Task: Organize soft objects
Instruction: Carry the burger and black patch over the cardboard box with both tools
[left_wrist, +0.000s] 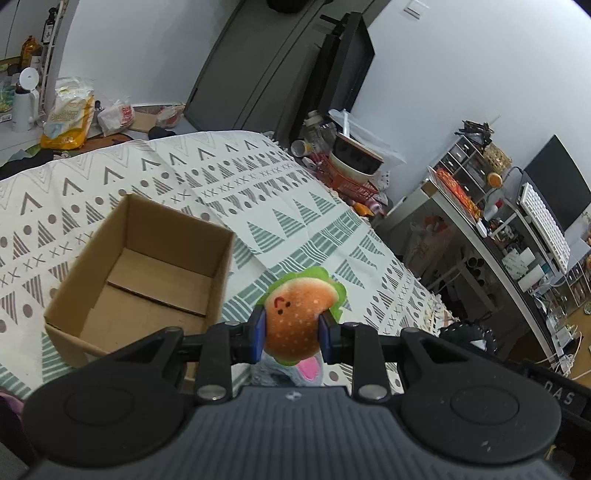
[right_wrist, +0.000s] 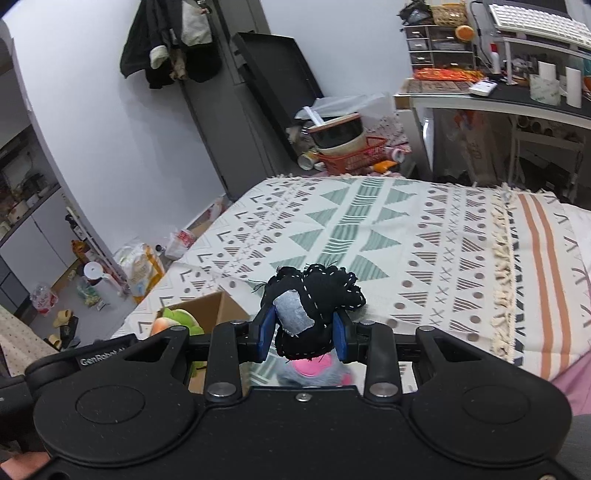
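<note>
My left gripper (left_wrist: 291, 332) is shut on a plush hamburger (left_wrist: 297, 317) with an orange bun, a small face and green lettuce, held above the patterned cloth just right of an open cardboard box (left_wrist: 144, 280). The box looks empty in the left wrist view. My right gripper (right_wrist: 303, 334) is shut on a black stitched plush toy (right_wrist: 314, 306) with a grey patch. Below both grippers lies a grey and pink plush (right_wrist: 314, 371), mostly hidden. In the right wrist view the hamburger (right_wrist: 175, 321) and the box's corner (right_wrist: 218, 308) show at the left.
A patterned cloth (left_wrist: 258, 192) covers the bed-like surface. Beyond its far edge stand a red basket with stacked bowls (left_wrist: 354, 162) and a cluttered desk (left_wrist: 498, 229) with a keyboard. Bags and bottles sit on the floor (right_wrist: 140, 269) at the left.
</note>
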